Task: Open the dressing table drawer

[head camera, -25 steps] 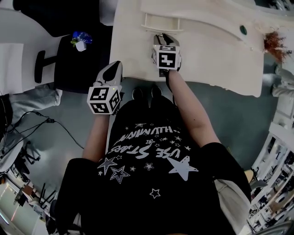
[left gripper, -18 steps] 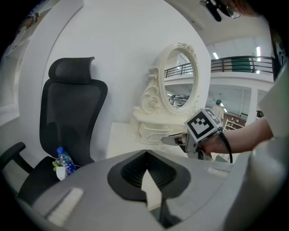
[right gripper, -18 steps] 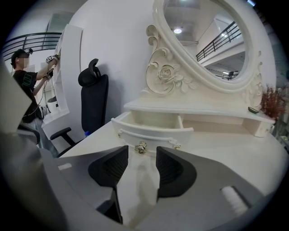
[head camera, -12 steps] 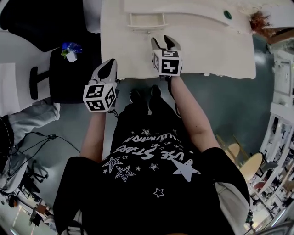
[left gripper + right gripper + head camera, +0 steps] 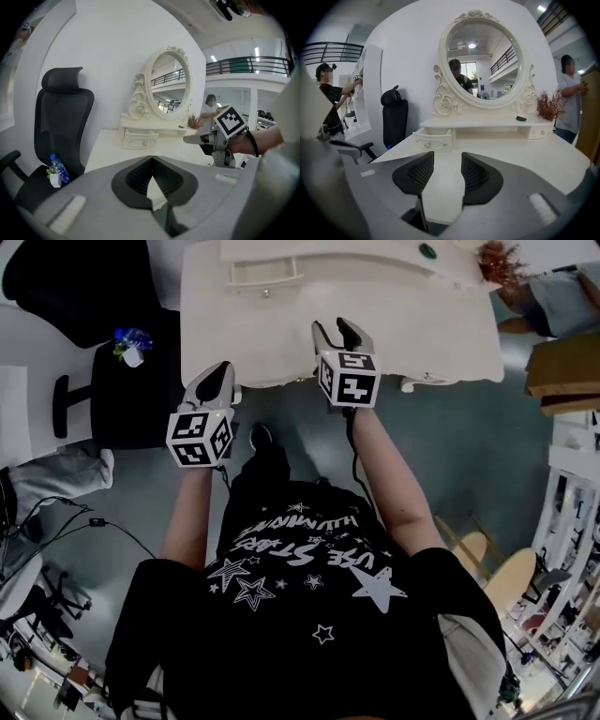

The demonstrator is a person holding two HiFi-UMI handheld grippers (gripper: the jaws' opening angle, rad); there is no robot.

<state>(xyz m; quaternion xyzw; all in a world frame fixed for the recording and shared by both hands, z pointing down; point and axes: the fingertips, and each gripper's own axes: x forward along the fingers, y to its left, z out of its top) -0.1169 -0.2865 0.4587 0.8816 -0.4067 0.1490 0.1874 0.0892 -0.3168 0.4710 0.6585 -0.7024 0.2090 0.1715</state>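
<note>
As the small left-hand drawer (image 5: 433, 138) of the dressing table (image 5: 375, 324) stood pulled out beneath the oval mirror (image 5: 480, 56), the task looked all but done. At most a further pull, or simply backing away, seemed left. Both grippers hung near the table's front edge, well apart from the drawer. The right gripper (image 5: 443, 161) held nothing, its jaws wide after just opening and then easing in slightly. The left gripper (image 5: 151, 161) had its jaws closed tip to tip on nothing. No contents could be made out in the open drawer, whose inside showed only pale board. A matching drawer (image 5: 541, 132) at the shelf's right end was shut. A bottle (image 5: 57, 168) sat on the black office chair (image 5: 61, 117) beside the table.
</note>
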